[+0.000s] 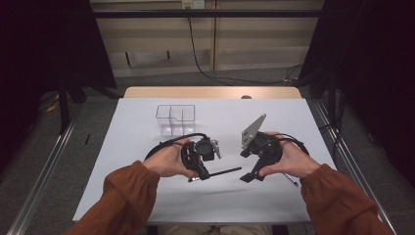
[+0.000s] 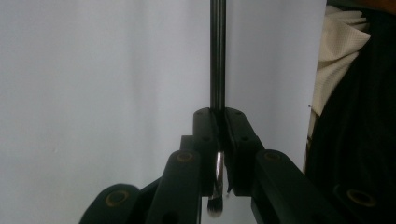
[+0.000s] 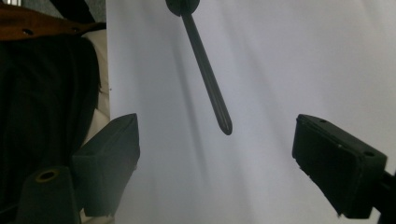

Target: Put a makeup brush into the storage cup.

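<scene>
A thin black brush (image 1: 224, 171) with a silver ferrule is pinched in my left gripper (image 1: 202, 174), which is shut on it near the ferrule. In the left gripper view the handle (image 2: 217, 56) sticks straight out past the closed jaws (image 2: 218, 116), and the bristle end hangs back below them. My right gripper (image 1: 246, 165) faces it from the right with its jaws wide apart. In the right gripper view the handle (image 3: 205, 70) points toward the gap between the jaws (image 3: 219, 140). Its tip hangs just short of the pads and touches neither.
Both grippers hover over a white sheet (image 1: 147, 196) on a wooden table (image 1: 210, 92). A clear plastic box with compartments (image 1: 175, 119) stands behind the left gripper. A thin pen-like item (image 1: 292, 180) lies by the right wrist.
</scene>
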`<state>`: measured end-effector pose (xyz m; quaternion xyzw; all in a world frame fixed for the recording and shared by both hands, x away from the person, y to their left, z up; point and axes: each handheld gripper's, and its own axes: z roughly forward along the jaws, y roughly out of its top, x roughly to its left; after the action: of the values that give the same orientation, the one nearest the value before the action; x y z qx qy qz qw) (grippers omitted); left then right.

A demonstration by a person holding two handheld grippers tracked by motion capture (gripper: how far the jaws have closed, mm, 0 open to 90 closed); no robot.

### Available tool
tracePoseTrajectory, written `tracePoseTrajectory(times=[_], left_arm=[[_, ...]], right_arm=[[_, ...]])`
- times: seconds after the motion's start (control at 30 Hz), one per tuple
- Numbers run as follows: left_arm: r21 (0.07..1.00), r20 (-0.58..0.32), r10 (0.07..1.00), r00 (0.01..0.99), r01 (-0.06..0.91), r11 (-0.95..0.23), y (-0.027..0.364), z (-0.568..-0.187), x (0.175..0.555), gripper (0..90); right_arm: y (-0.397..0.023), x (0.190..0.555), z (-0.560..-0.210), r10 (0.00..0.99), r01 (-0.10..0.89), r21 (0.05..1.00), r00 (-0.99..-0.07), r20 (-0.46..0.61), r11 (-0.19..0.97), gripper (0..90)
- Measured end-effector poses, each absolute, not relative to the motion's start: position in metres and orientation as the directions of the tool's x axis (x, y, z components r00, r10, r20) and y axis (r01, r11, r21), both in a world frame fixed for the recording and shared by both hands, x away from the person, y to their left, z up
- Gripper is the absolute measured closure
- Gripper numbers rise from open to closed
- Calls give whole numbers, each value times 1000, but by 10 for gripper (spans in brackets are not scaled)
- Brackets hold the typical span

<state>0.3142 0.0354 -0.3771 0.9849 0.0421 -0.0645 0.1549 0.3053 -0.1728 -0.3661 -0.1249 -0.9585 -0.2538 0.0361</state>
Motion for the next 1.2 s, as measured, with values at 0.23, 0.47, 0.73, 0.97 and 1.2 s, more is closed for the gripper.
tracePoseTrajectory(times=[0.23,0.47,0.73,0.97,1.2], left_arm=[[292,-138,53,989,92,-952,32,-377,313,843],[292,-146,45,988,86,-953,29,-378,312,843],[298,-150,45,988,88,-950,29,-380,313,843],[304,-146,44,988,87,-949,28,-382,315,843],[298,-146,35,989,78,-951,28,-386,314,843]], right_arm=[[-163,310,-367,181,217,381,-975,128,899,268],[-160,314,-371,147,195,331,-975,164,923,439],[-159,316,-375,147,199,299,-971,186,933,527],[-152,317,-381,128,179,283,-973,190,942,611],[-150,320,-384,127,180,290,-973,193,940,668]])
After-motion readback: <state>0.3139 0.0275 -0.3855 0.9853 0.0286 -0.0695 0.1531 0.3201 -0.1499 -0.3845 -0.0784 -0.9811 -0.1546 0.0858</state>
